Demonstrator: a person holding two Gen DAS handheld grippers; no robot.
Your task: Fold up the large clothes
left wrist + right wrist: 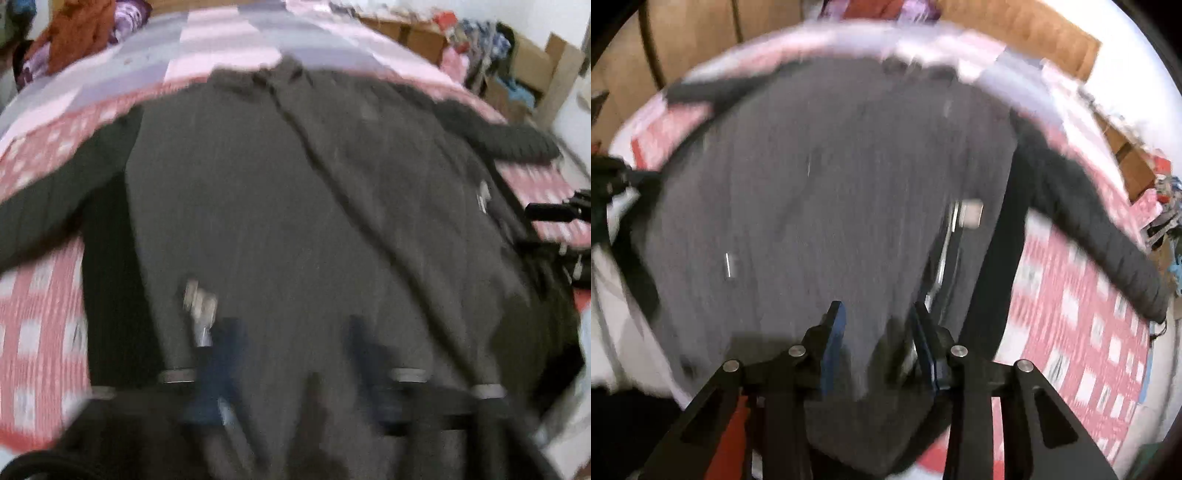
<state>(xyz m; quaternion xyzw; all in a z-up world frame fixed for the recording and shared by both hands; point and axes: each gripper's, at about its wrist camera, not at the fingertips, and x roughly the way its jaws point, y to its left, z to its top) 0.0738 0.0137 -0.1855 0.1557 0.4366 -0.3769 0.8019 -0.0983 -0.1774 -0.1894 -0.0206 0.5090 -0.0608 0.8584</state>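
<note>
A large dark grey jacket point(295, 184) lies spread flat on a bed, front up, sleeves out to both sides; it also fills the right wrist view point(820, 177). My left gripper point(291, 332) hovers over the jacket's lower hem, its jaws apart with nothing between them; the view is blurred. My right gripper point(877, 317) is open over the hem on the other side, with grey cloth showing between its blue pads point(834, 332). The right gripper also shows at the far right of the left wrist view point(550, 212). A zipper pull point(199, 306) lies near the left gripper.
The bed has a pink, red and lilac checked cover point(221, 40) point(1082, 314). Piled clothes point(81, 33) sit at the bed's far left corner. Cardboard boxes with clutter point(517, 70) stand to the right. A wooden wardrobe point(687, 33) is behind the bed.
</note>
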